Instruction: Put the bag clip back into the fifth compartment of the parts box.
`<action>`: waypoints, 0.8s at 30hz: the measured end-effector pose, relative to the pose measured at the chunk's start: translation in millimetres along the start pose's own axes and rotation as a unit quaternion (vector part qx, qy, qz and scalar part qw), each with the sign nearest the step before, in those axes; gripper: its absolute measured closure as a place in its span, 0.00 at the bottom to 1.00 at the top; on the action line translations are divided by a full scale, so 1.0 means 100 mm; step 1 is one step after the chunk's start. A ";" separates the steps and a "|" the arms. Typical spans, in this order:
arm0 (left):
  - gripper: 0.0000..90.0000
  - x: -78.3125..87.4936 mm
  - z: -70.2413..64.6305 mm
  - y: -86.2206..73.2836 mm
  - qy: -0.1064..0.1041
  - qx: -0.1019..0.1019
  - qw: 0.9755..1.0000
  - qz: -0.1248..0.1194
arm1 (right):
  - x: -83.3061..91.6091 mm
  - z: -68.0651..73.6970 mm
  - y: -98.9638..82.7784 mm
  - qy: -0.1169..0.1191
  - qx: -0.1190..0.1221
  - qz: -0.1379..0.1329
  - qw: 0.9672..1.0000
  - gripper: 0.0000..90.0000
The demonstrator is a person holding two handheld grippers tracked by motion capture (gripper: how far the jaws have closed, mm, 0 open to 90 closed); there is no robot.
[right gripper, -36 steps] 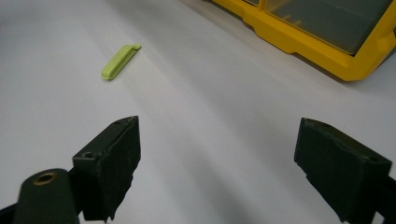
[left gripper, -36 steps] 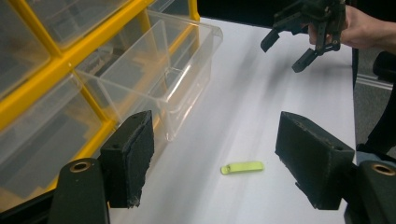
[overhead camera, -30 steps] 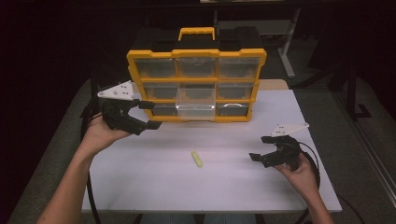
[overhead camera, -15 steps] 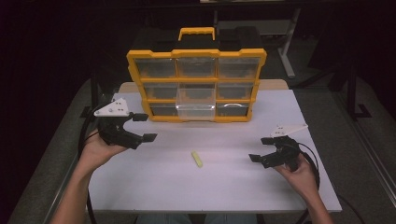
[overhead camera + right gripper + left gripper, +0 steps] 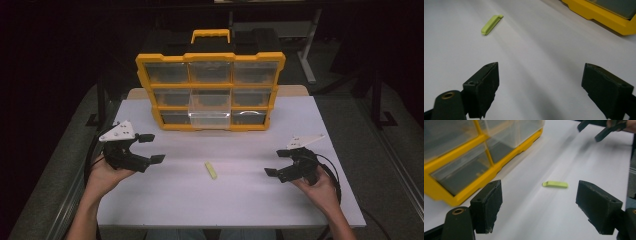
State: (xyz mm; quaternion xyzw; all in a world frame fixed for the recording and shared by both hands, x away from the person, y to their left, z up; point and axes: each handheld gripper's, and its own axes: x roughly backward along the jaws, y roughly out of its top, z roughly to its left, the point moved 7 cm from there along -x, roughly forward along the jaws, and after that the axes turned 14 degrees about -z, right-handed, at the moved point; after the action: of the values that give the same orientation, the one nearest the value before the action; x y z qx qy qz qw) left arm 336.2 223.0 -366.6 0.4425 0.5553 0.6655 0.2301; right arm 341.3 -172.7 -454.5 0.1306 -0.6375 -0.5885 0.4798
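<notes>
Small green clip (image 5: 211, 170) lies flat on the white desk (image 5: 240, 200), mid-desk, in front of the yellow drawer box (image 5: 210, 90) with one clear drawer pulled out. Left claw (image 5: 150, 148) spread wide, empty, jaws just been opening; clip at its 4 o'clock, near. Right claw (image 5: 276, 162) spread, empty; clip at its 9 o'clock, about as far. Clip's long axis runs 11-to-5, hooked end toward the box.
</notes>
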 end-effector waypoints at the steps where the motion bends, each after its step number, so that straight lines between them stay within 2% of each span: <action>1: 0.24 0.01 0.00 -0.02 0.001 0.004 1.000 -0.001 | 0.00 0.01 0.00 0.002 0.001 0.002 1.000 0.15; 5: 0.23 0.02 -0.03 -0.12 0.009 0.006 1.000 -0.001 | -0.01 0.02 0.00 0.011 0.002 0.002 1.000 0.15; 9: 0.24 0.02 -0.04 -0.21 0.014 0.000 1.000 0.002 | -0.01 0.05 0.03 0.013 0.003 0.000 1.000 0.15; 14: 0.24 0.01 -0.05 -0.28 0.015 0.007 1.000 0.006 | -0.01 0.06 0.06 0.016 0.006 -0.002 1.000 0.15; 15: 0.25 0.01 -0.07 -0.31 0.007 0.010 1.000 -0.001 | -0.01 0.10 0.10 0.016 0.004 -0.004 1.000 0.15; 17: 0.25 0.01 -0.06 -0.35 0.009 0.007 1.000 0.008 | -0.03 0.13 0.14 0.019 0.008 -0.006 1.000 0.15; 21: 0.24 0.01 -0.08 -0.38 0.011 0.009 1.000 0.003 | -0.12 0.21 0.23 0.028 0.014 0.000 1.000 0.15; 24: 0.24 0.01 -0.07 -0.41 0.013 0.007 1.000 0.008 | -0.16 0.23 0.26 0.033 0.016 0.000 0.999 0.15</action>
State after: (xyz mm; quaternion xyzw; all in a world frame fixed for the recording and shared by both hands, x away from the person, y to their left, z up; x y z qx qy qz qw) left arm 322.4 231.2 -404.9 0.4400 0.5591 0.6690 0.2149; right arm 342.0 -139.6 -434.9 0.1575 -0.6303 -0.5736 0.4988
